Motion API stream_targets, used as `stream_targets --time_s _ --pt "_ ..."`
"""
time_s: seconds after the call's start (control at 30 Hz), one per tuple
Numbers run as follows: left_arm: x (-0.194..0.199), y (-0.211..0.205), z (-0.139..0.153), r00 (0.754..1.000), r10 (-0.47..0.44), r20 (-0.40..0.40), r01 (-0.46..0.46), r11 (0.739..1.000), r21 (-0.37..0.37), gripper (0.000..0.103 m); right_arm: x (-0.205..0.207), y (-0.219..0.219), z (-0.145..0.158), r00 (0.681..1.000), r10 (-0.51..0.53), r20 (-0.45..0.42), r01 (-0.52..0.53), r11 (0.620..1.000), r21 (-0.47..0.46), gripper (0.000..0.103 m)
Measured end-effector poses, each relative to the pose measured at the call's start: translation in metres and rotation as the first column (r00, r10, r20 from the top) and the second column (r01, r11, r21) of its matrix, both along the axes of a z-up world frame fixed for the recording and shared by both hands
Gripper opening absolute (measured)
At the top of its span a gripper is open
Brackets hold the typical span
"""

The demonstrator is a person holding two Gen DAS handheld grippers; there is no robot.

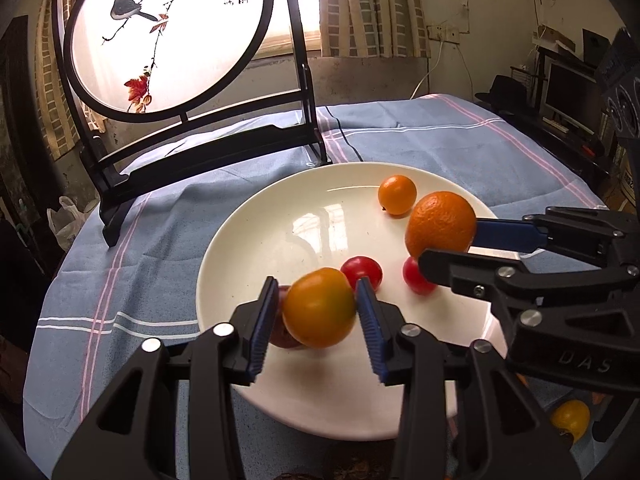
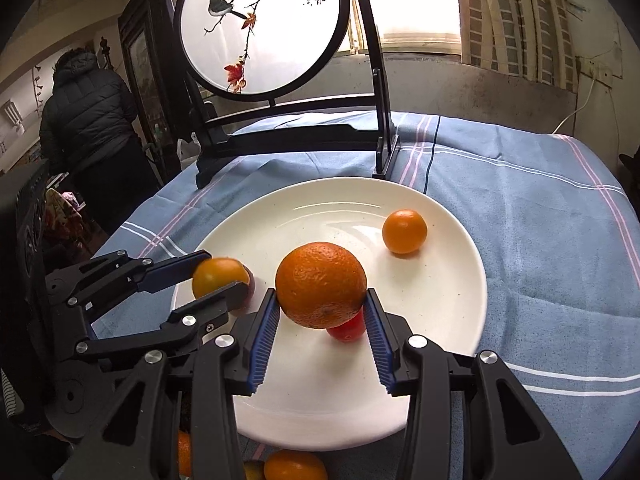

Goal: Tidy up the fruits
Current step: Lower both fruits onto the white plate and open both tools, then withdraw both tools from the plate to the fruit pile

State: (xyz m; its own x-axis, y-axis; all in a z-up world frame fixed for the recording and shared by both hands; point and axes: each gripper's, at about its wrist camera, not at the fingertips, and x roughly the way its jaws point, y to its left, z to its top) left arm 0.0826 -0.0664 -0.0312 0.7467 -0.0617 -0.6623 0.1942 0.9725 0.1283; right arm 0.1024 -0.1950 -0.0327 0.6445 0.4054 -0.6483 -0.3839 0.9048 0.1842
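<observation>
A white plate (image 1: 280,216) (image 2: 440,320) lies on the blue cloth. My left gripper (image 1: 318,312) (image 2: 224,272) is shut on a yellow-orange fruit (image 1: 319,307) (image 2: 220,276) over the plate's left side. My right gripper (image 2: 322,308) (image 1: 452,244) is shut on a large orange (image 2: 321,284) (image 1: 440,227) above the plate. A small orange (image 1: 397,195) (image 2: 404,231) lies on the plate's far side. Two red fruits (image 1: 362,272) (image 1: 416,277) lie on the plate; one shows under the orange in the right wrist view (image 2: 347,330). A dark red fruit (image 1: 285,336) is partly hidden behind the left gripper.
A black-framed round bird screen (image 1: 168,32) (image 2: 260,28) stands at the back of the table. More orange fruits lie near the plate's front edge (image 1: 570,418) (image 2: 294,466). A person in a dark coat (image 2: 88,120) stands at the far left.
</observation>
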Motion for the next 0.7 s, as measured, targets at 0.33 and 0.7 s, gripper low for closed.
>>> stream_targets --time_s 0.33,0.7 --pt "-0.011 0.022 0.026 0.998 0.014 0.065 -0.01 0.998 -0.055 0.071 -0.008 -0.025 0.027 0.998 -0.042 0.036 0.038 0.994 0.103 0.062" --pt "-0.103 0.07 0.047 0.993 -0.075 0.092 0.077 0.997 -0.013 0.078 -0.114 -0.023 0.058 0.979 0.155 0.133 -0.148 0.987 -0.059 0.063"
